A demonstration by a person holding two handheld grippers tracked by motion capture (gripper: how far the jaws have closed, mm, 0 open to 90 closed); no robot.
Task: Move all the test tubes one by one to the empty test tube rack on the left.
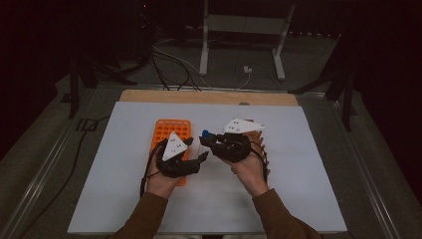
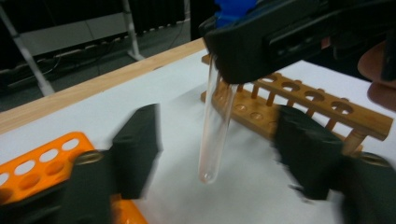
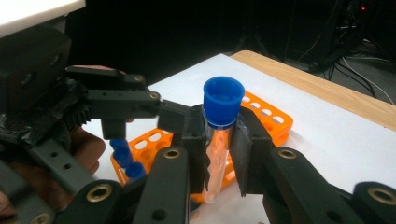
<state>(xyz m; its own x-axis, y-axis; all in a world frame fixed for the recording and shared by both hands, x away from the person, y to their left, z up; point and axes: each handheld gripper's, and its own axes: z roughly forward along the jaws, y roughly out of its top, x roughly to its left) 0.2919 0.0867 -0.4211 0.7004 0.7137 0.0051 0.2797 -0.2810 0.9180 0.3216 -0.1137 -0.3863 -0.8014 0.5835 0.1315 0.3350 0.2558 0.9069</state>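
Left to right, we note the orange plastic rack (image 1: 169, 132), then the left gripper (image 2: 217, 154), jaws half-open astride, not touching, the clear round-bottomed tube (image 2: 214, 126). Our right gripper (image 3: 219, 154) clamps its blue-capped top; the left gripper view reveals a wooden rack (image 2: 322, 105).

On the desk (image 1: 298, 199), a tube rack (image 1: 170, 130) lies left of centre, with a wooden rack (image 1: 256, 137) to its right, partly hidden behind the right gripper (image 1: 208, 141). The left gripper (image 1: 201, 158) hangs above the near end of the tube rack, its jaws pointing right. Between the two racks, above the desk, the right gripper holds a capped test tube (image 3: 217, 140) upright, its lower end between the left gripper's jaws without touching either. A metal stand (image 1: 244, 30) is on the floor beyond the desk's far edge.
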